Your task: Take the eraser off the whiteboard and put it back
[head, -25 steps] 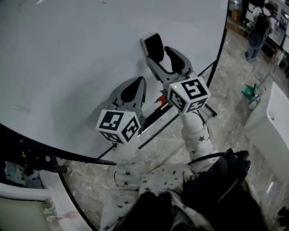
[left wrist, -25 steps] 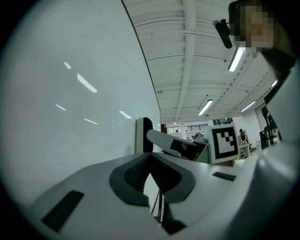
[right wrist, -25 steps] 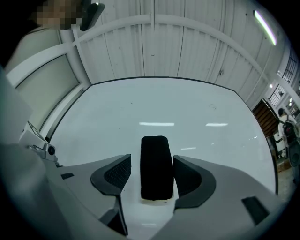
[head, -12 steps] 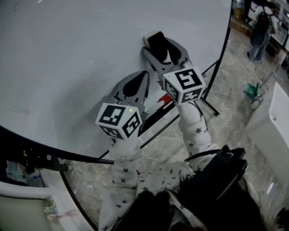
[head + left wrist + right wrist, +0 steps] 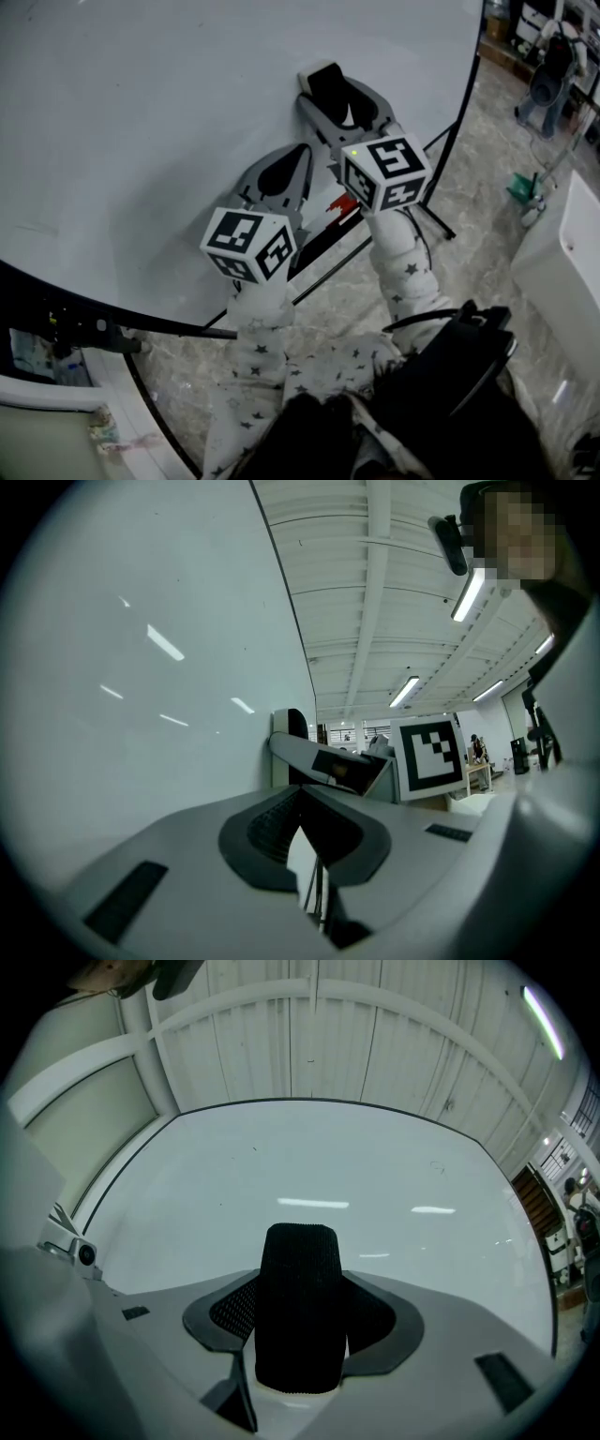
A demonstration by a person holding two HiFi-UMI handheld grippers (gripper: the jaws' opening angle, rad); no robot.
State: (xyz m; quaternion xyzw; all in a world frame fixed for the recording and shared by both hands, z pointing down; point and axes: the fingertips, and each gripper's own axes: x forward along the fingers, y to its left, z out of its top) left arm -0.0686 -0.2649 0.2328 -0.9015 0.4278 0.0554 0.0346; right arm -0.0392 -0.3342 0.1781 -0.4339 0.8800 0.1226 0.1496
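Whiteboard (image 5: 141, 112) fills left of my head view. Left gripper (image 5: 295, 156) clenched on nothing, tips near board. Right gripper (image 5: 332, 96) grasping eraser (image 5: 322, 80), black felt facing its camera. Eraser up against board; contact I cannot confirm.

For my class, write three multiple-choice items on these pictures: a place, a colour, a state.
1. Where is the eraser? A on the floor; B between the right tool's jaws; C on a shelf.
2. What colour is its ribbed face? A red; B black; C yellow.
3. How do the left tool's jaws stand? A wide apart; B on a marker; C together, empty.
B: the jaws clamp it. B: the right gripper view shows black. C: the pads meet with nothing between.
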